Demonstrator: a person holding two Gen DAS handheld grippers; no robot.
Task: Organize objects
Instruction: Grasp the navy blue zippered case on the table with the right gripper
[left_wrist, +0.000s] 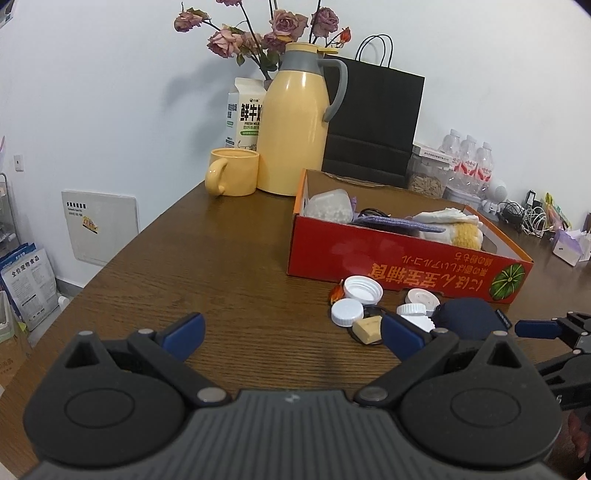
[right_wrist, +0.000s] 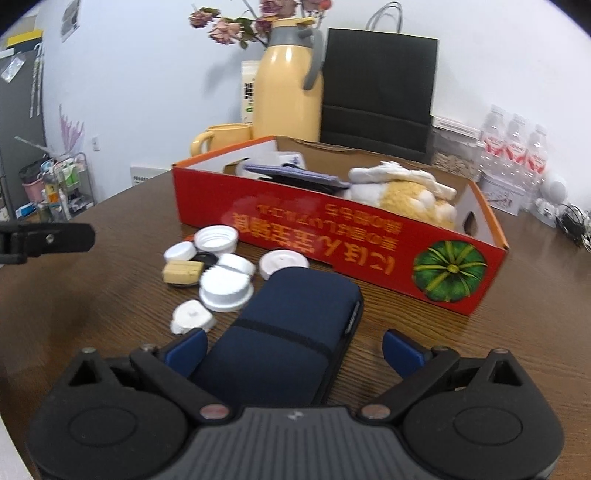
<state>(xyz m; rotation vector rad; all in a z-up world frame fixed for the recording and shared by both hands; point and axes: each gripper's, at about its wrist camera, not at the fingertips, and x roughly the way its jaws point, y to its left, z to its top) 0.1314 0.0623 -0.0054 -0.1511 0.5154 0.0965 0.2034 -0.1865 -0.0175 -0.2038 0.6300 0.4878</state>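
Note:
A red cardboard box (left_wrist: 406, 264) (right_wrist: 332, 236) lies on the brown table and holds a white-and-yellow plush toy (right_wrist: 406, 192), a purple cloth (right_wrist: 295, 175) and a bag of white beads (left_wrist: 330, 206). In front of it lie several white bottle caps (left_wrist: 362, 291) (right_wrist: 225, 286), a small yellow block (right_wrist: 183, 272) and a navy pouch (right_wrist: 291, 325) (left_wrist: 467, 317). My right gripper (right_wrist: 293, 349) is open and straddles the pouch's near end. My left gripper (left_wrist: 291, 336) is open over bare table, left of the caps.
At the back stand a yellow thermos jug (left_wrist: 295, 122), a yellow mug (left_wrist: 232, 171), a milk carton (left_wrist: 245, 110), dried roses and a black paper bag (left_wrist: 376, 122). Water bottles (left_wrist: 469, 158), a jar and cables crowd the back right. The table edge runs along the left.

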